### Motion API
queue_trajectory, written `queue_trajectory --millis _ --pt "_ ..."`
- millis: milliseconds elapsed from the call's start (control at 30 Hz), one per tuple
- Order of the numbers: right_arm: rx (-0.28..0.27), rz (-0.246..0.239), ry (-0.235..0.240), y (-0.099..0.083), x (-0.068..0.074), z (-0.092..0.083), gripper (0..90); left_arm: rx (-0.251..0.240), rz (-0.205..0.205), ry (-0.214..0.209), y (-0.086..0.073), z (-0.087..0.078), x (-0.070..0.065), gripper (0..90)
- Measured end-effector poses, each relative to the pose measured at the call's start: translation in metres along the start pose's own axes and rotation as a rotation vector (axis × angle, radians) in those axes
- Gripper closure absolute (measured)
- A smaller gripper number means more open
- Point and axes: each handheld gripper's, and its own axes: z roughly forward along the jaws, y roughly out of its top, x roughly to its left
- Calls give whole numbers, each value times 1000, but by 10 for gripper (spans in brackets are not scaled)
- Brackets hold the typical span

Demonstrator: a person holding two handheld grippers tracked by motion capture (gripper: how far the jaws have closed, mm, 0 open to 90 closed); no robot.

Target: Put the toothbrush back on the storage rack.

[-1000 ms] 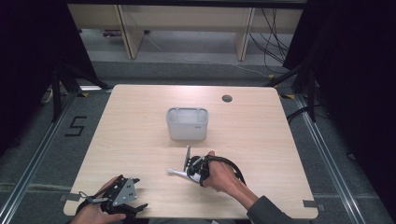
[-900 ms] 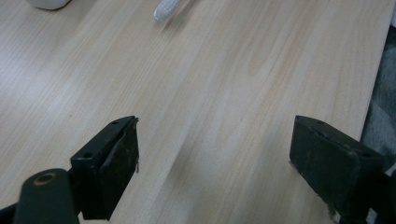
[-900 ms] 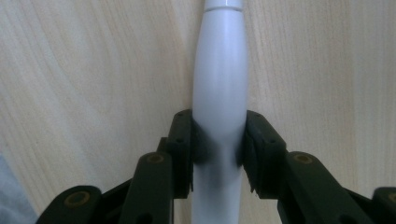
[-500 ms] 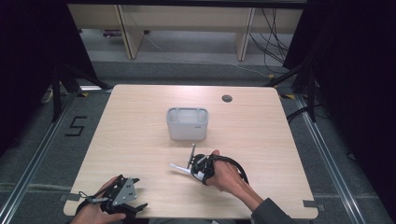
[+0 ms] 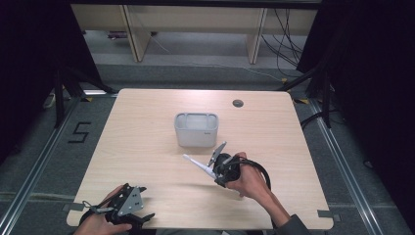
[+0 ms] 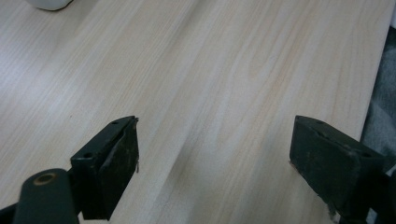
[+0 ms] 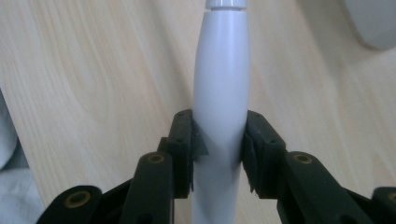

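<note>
White handle [image 7: 220, 88] of a slim tool, clamped between the two black jaws of the right gripper [image 7: 219, 140], whose pads press on both its sides; in the right gripper view its far end runs out of the top edge and its near end drops below the bottom edge, so what sort of tool it is cannot be told there. From the high view the same white piece [image 5: 198, 165] pokes leftward out of the right gripper [image 5: 222, 169], just in front of the grey container, and whether its tip touches the table cannot be made out. Going by size: one light wooden table [image 5: 147, 137], whose near edge is partly covered by the person's two forearms; one grey container [image 5: 196, 129] standing near the middle of the table, its inside pale and too dim to show any contents, with only a corner of it caught at the top of each gripper view; two grippers, one in each hand; one small dark round spot [image 5: 238, 103] near the table's far edge. The left gripper [image 6: 215, 158] sits at the near left corner with its jaws spread wide apart over bare wood, holding nothing, and in the high view it [image 5: 128, 208] partly overhangs the table's edge
</note>
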Motion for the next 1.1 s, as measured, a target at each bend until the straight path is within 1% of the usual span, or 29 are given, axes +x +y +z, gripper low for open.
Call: queue_trajectory --millis 33,67,100,133,167,200,233,267,300,333,367,400,433,467,500,533,567,600,633,667,733,767,800,833,867,967,1000,1033,1100 --pt "-25 15 -2 -2 -1 -4 669 0 3 7 0 0 -1 154" --pt "-42 13 5 -3 -2 -6 669 2 4 16 0 0 -1 154" --pt "-71 18 -2 -4 -4 -9 669 -1 1 -10 0 0 0 154" --pt "-103 35 -3 -7 -6 -14 669 -3 -3 -4 0 0 0 154" --pt "-103 35 -3 -7 -6 -14 669 -3 -3 -4 0 0 0 154" --pt "-122 46 -11 -8 -7 -17 669 -11 -5 -7 0 0 0 154" --pt "-132 49 -7 -8 -8 -19 669 5 2 -21 0 -1 1 154" --pt "-149 53 -6 -9 -9 -22 669 -3 -3 14 0 0 -1 154" --pt "-176 62 -7 -10 -10 -24 669 -2 -4 13 0 0 -1 154" --pt "-185 63 -3 -11 -11 -25 669 -1 -4 4 0 0 0 154" --pt "-210 88 -14 -12 -11 -27 669 -8 -3 -6 0 0 0 154" --pt "-238 62 -13 -12 -16 -30 669 -14 -9 -7 0 1 -2 154" --pt "-238 62 -13 -12 -16 -30 669 -11 -2 -9 0 1 -2 154" --pt "-268 74 -24 -14 -17 -33 669 -6 -1 -5 0 0 -1 154" --pt "-268 74 -24 -14 -17 -33 669 -14 -6 -6 0 1 -1 154" --pt "-284 113 -24 -15 -17 -37 669 -13 -5 -5 0 0 0 154" --pt "-284 113 -24 -15 -17 -37 669 -2 1 -2 0 -1 0 154" --pt "-295 93 -30 -15 -19 -39 669 -3 2 16 0 0 -1 154" --pt "-312 92 -39 -15 -21 -40 669 -1 3 16 0 0 -1 154" --pt "-323 105 -33 -15 -22 -42 669 0 2 11 0 0 -1 154" --pt "-364 119 -44 -16 -25 -45 668 -13 -6 -7 0 0 -1 154" --pt "-364 119 -44 -16 -25 -45 668 -1 -4 -18 1 -1 -1 154" --pt "-384 124 -49 -17 -28 -47 668 0 -2 -16 1 -1 0 154" --pt "-384 124 -49 -17 -28 -47 668 -5 -3 8 0 0 -1 154" --pt "-387 139 -49 -18 -31 -49 668 -5 -2 10 0 0 -1 154" --pt "-410 132 -63 -18 -34 -49 669 -14 -7 -8 0 0 -1 154" --pt "-411 152 -59 -19 -35 -50 669 -13 -6 -4 0 0 0 154" --pt "-429 155 -55 -19 -37 -51 669 -7 -5 -4 0 0 0 154" --pt "-438 160 -53 -20 -41 -53 668 -12 -6 -6 0 0 -1 154"
